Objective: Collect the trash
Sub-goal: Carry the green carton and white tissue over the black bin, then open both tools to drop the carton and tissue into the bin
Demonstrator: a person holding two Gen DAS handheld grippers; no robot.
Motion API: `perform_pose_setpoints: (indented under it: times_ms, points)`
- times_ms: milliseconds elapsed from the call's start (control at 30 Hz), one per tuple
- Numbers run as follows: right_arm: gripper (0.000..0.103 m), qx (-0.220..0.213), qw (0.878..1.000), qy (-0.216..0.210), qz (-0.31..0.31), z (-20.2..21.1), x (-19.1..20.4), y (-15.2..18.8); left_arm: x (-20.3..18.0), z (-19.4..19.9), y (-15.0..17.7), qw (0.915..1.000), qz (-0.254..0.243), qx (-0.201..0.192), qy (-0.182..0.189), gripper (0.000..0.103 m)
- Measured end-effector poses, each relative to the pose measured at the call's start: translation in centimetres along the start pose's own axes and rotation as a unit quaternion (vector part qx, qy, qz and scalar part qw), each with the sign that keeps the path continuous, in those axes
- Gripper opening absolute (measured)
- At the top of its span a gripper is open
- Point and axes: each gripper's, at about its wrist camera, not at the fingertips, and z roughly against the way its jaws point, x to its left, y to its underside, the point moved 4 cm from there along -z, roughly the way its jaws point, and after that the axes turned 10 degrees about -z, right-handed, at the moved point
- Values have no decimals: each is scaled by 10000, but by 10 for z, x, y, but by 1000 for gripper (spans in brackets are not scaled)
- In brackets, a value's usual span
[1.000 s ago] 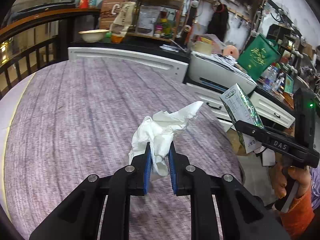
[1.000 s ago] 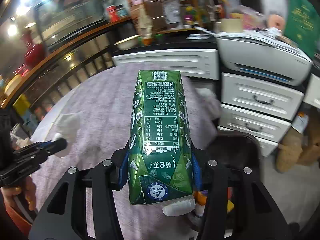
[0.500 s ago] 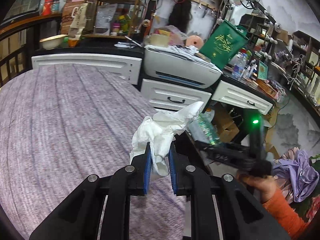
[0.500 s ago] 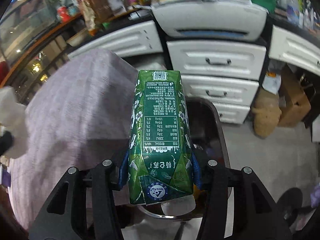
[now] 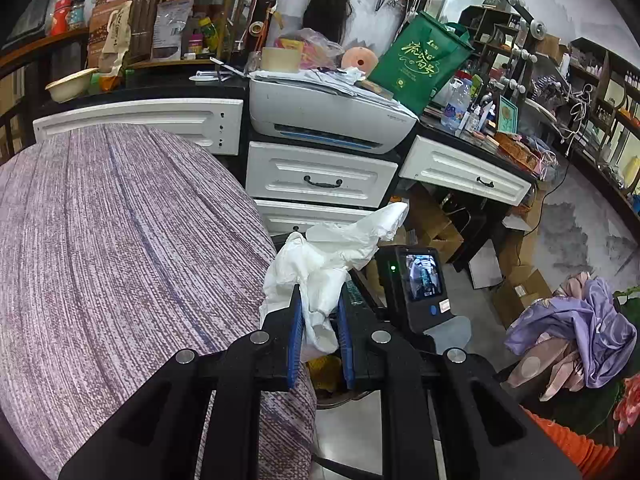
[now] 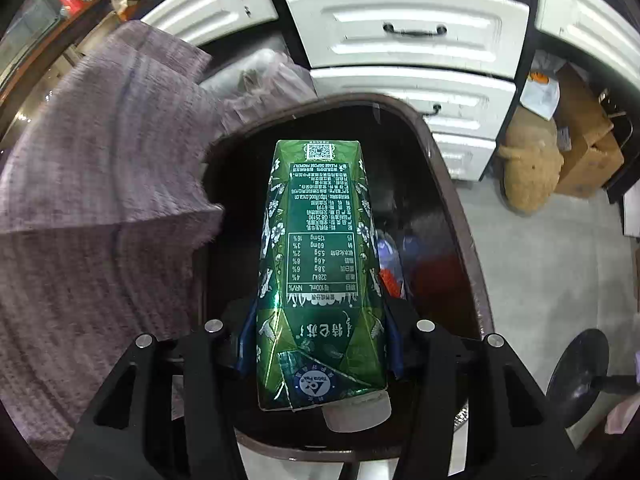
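Tissue (image 5: 320, 276) clamped in left claw (image 5: 319, 340), held past table (image 5: 120, 260) edge. Carton (image 6: 320, 264) gripped by right claw (image 6: 320, 344), held directly over open bin (image 6: 448, 184).

- left gripper (image 5: 318, 334): blue-padded fingers pressed in on crumpled white tissue (image 5: 328, 264), which billows out ahead of the tips
- right gripper (image 6: 320, 344): jaws clamped on both sides of a green carton (image 6: 320, 264); carton runs forward past the fingertips
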Motion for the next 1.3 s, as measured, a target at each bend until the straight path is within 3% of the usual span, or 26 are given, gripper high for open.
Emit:
perform_pose_setpoints:
  times_ms: [167,400,600,867,1133,1200,1300]
  points:
    - [68,24,9998,-52,-171,-5,-6,2,-5,-7,1,9999,-11,75,66,16]
    - [68,-257,9991,-108,-328,20,-17,1,-19,-19,-1,9997,-141,171,142,16]
    - [68,-524,9966,14,-638,47,-50,4,-37,-44,1,9985,-283,382,269,16]
    - [69,-648,9910,206,-1153,68,-107,18,-63,-90,16,9940,-425,920,415,17]
    - [69,-727,9888,204,-1290,82,-130,24,-71,-132,29,9888,-390,1412,299,17]
    - [69,-724,9885,191,-1313,84,-134,26,-73,-140,32,9878,-402,1483,264,22]
    - [69,-718,9887,176,-1307,87,-136,29,-75,-147,35,9873,-493,1497,192,58]
